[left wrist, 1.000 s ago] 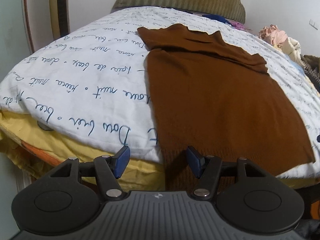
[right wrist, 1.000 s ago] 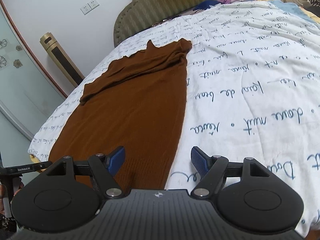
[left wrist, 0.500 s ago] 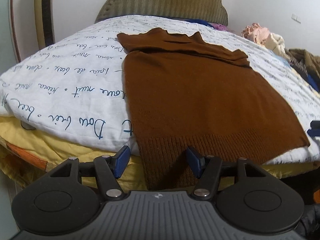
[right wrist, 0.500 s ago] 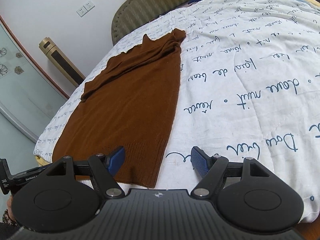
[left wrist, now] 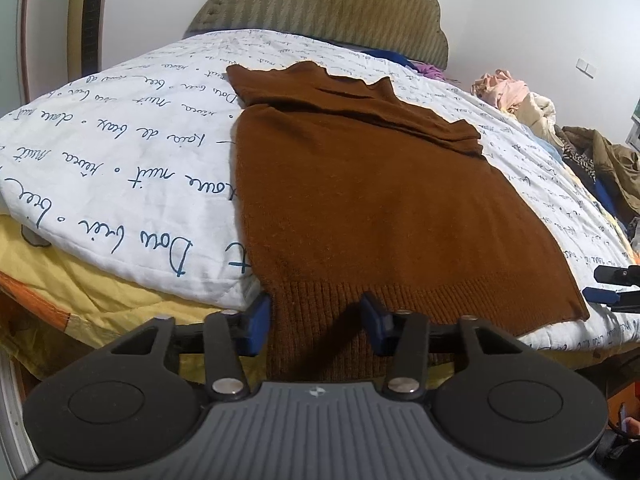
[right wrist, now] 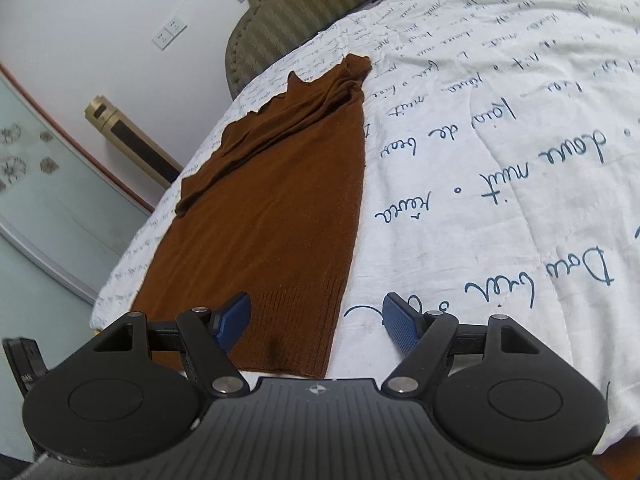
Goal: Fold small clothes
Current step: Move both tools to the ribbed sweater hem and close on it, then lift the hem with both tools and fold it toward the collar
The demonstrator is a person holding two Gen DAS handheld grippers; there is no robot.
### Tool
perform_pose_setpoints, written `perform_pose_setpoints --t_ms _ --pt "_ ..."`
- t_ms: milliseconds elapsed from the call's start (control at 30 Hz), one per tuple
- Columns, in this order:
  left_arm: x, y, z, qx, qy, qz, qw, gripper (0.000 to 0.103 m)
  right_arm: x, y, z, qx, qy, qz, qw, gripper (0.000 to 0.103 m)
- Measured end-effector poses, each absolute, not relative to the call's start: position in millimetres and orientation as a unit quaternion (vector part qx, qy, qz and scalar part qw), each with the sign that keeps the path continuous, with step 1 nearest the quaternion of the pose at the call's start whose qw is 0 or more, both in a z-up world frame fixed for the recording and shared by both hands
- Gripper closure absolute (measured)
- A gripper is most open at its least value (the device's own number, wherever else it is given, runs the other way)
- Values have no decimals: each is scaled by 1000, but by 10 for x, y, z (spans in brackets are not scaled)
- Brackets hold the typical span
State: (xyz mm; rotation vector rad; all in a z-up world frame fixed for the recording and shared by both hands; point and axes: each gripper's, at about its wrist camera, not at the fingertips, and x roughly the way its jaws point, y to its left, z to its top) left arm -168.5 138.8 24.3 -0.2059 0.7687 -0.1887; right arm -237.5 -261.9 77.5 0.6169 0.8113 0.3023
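Between the left gripper [left wrist: 314,322] fingers: ribbed hem corner of the brown knit sweater [left wrist: 360,208], draping off the bed's near edge. Jaws closing around it; pads not yet pressing the knit as far as the view shows. Right gripper [right wrist: 316,322] fingers spread wide, nothing clamped; the opposite hem corner lies between them, nearer the left finger [right wrist: 234,318]. Sweater lies flat, lengthways on the white quilt [left wrist: 120,184] with blue script, sleeves apparently already laid across at the far end near the headboard [left wrist: 320,12]. Judgement: sleeve fold looks done; hem-to-collar fold still ahead, both corner grasps pending. Heap of other clothes [left wrist: 516,100] waits well beyond the fingers, at right.
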Motion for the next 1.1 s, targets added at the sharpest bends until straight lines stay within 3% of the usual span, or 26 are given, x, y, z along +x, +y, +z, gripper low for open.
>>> perform_pose_setpoints --t_ms 233,367,467,533,567,1100 --pt "-1633 1406 230 -111 382 -95 913 79 -2350 -2624 750 314 390 157 851 30" --pt "-1612 1436 219 -124 384 -104 909 86 -2276 -2586 654 358 401 186 823 37" --pt "-1624 1477 203 -140 383 -109 907 87 -2233 -2536 537 388 412 200 800 53" --pt "-1632 1497 188 -146 381 -111 906 88 -2217 -2487 479 392 422 201 792 83" --pt "-1634 1510 182 -152 380 -111 906 88 -2215 -2456 458 389 428 199 792 88" --pt "-1677 1749 202 -233 377 -133 886 90 -2228 -2275 713 358 390 221 819 90"
